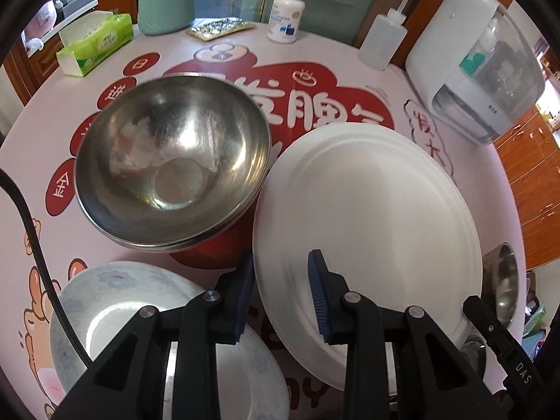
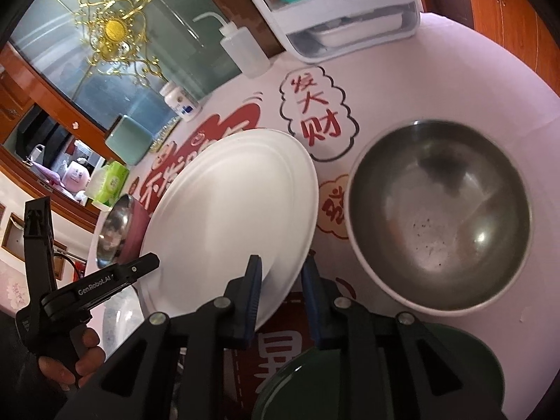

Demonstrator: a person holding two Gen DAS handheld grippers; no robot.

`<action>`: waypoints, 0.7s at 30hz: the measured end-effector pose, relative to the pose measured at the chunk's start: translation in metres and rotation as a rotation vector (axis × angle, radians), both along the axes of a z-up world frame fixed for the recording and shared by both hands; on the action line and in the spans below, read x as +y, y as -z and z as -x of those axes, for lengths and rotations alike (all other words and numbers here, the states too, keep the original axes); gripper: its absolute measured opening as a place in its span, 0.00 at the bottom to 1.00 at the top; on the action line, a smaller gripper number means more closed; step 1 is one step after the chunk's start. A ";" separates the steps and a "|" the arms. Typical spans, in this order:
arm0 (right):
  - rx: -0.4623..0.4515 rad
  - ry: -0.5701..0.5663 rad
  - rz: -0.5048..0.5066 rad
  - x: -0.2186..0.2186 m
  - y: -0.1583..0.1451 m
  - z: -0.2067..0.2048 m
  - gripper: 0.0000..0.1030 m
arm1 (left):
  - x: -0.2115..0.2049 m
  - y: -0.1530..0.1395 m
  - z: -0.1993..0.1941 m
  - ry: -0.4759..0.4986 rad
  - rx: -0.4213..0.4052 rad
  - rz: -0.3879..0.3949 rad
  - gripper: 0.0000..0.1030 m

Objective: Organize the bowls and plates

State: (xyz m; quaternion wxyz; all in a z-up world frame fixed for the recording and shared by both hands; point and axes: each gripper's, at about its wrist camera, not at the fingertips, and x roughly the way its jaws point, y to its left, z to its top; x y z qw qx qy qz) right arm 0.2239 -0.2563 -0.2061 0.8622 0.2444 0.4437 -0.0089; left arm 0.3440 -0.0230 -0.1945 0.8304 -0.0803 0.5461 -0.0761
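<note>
Item: large round white plate (image 1: 367, 224), tilted, its near rim raised off the pink printed tablecloth (image 1: 437, 112), between the stacked steel bowls (image 1: 171, 161) and a single white-rimmed steel bowl (image 2: 441, 217). Left gripper (image 1: 281, 283): pads straddling the plate's near-left rim, apparently pinching it. Right gripper (image 2: 281, 290): closed on the opposite near edge. Handling note: raise both sides evenly, keep the plate level, and clear the floral ceramic plate (image 1: 115, 315) below before setting down.
</note>
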 end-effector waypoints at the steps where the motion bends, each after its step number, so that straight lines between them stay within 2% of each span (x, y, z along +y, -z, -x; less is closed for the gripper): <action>1: -0.007 0.000 0.000 0.000 -0.002 0.001 0.22 | 0.001 -0.002 0.001 0.001 -0.004 0.005 0.29; 7: -0.068 0.001 0.002 -0.003 -0.023 0.013 0.22 | -0.001 -0.027 0.013 0.012 -0.057 0.044 0.29; 21: -0.126 -0.006 -0.010 0.004 -0.063 0.058 0.22 | 0.010 -0.093 0.064 0.034 -0.174 0.084 0.29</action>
